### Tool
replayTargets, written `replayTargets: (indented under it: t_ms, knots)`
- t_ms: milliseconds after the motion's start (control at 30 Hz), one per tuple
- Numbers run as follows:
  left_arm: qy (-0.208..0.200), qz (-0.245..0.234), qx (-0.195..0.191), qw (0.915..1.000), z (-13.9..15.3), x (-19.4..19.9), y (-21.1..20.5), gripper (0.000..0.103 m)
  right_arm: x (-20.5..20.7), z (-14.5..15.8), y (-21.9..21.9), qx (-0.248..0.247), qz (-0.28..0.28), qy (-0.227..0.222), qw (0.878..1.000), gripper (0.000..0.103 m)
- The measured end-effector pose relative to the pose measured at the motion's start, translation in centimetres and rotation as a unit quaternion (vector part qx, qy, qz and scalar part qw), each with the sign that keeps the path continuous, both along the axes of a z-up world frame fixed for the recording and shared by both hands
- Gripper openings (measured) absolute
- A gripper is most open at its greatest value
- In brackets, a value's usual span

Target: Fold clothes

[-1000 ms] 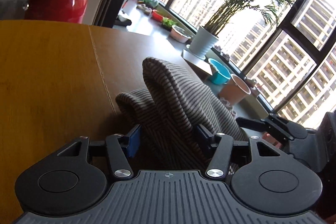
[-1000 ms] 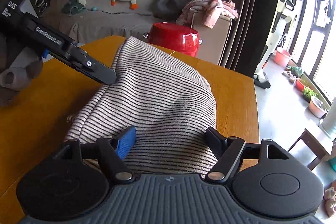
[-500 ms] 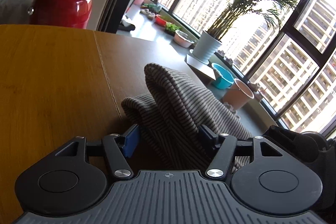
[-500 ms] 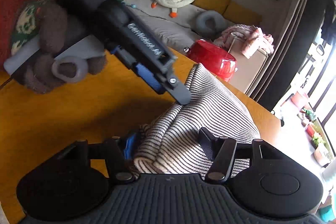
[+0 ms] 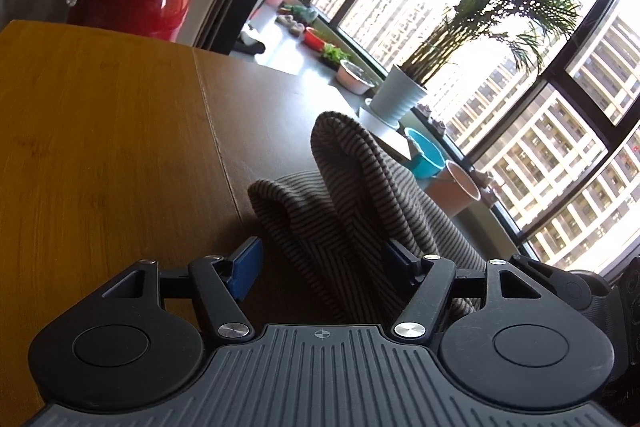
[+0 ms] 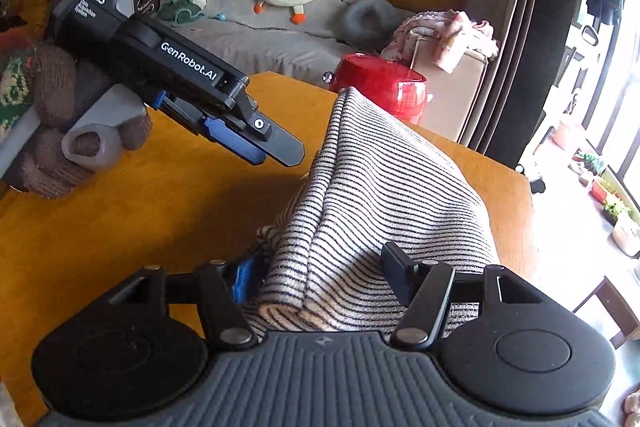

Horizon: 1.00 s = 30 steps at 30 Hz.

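Striped garment [image 6: 384, 211] bunched on table [image 5: 100, 147]
Left gripper [image 6: 256, 147] has withdrawn, jaws released; right gripper [image 6: 320, 267] still straddles garment, jaws apart.

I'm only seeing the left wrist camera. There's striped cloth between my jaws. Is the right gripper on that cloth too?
Observer: Partly. In the right wrist view the striped cloth fills the gap between the wide-set jaws of the right gripper. I cannot tell whether they pinch it.
Operator: How does my left gripper look from there?
Observer: The left gripper reaches in from the left, above the table, with its tips beside the cloth's raised fold.
Operator: What's holding it?
Observer: A hand in a brown knitted glove.
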<state>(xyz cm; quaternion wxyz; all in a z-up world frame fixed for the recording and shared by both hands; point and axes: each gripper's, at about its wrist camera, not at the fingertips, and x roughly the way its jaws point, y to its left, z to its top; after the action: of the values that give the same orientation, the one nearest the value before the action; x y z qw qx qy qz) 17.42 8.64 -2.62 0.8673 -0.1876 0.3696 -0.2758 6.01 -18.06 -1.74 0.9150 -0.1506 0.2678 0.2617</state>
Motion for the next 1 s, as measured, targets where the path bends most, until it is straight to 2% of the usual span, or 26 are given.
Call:
replayTargets:
  t_ms: [67, 167, 267, 400, 467, 533, 633, 667, 700, 733, 800, 900, 1000]
  knots:
    - [0.003, -0.001, -0.014, 0.9999, 0.2, 0.5, -0.4, 0.070, -0.4, 1.3, -1.2, 0.047, 0.012, 0.011, 0.999, 0.065]
    - [0.010, -0.003, -0.038, 0.9992, 0.6, 1.3, -1.0, 0.071, -0.6, 3.3, -3.3, 0.102, 0.016, 0.000, 0.995, 0.071]
    - [0.017, -0.004, -0.062, 0.9979, 0.9, 2.2, -1.6, 0.079, -0.3, 4.5, -5.8, 0.143, -0.014, -0.009, 0.990, 0.071]
    - [0.025, -0.013, -0.026, 0.9993, 0.7, 3.1, -3.8, 0.079, 0.1, 3.7, -6.6, 0.161, -0.042, 0.010, 0.986, 0.071]
    - [0.031, -0.025, -0.021, 0.9990, 0.3, 3.0, -4.6, 0.075, -0.4, 2.5, -4.5, 0.122, -0.029, 0.002, 0.992, 0.074]
    - [0.033, -0.029, -0.021, 0.9988, 0.2, 2.6, -4.9, 0.072, -1.2, 0.9, -1.6, 0.060, -0.009, -0.027, 0.998, 0.076]
    - [0.024, -0.018, -0.022, 0.9993, 0.7, 2.2, -4.1, 0.073, -1.5, -1.3, 2.2, -0.001, 0.013, -0.062, 0.998, 0.076]
    - [0.020, -0.011, -0.024, 0.9995, 1.0, 2.1, -3.5, 0.073, -1.1, -1.5, 2.5, -0.013, 0.006, -0.072, 0.997, 0.074]
    - [0.015, -0.003, -0.027, 0.9995, 1.4, 1.9, -2.8, 0.074, -0.8, -1.6, 2.8, -0.024, 0.000, -0.083, 0.996, 0.053]
    - [0.009, 0.004, -0.030, 0.9995, 1.7, 1.7, -2.0, 0.076, -0.4, -1.8, 3.0, -0.036, -0.007, -0.093, 0.995, 0.037]
    - [-0.001, 0.017, -0.039, 0.9991, 2.3, 1.4, -0.5, 0.080, -0.4, 0.3, 1.3, -0.002, -0.004, -0.096, 0.995, 0.024]
    - [-0.006, 0.031, -0.056, 0.9979, 2.6, 1.4, 0.8, 0.084, -0.3, 3.4, -1.3, 0.049, 0.000, -0.100, 0.994, 0.024]
    - [0.000, 0.033, -0.069, 0.9971, 2.5, 1.6, 0.6, 0.084, -1.3, 3.3, -1.0, 0.011, 0.026, -0.083, 0.996, 0.024]
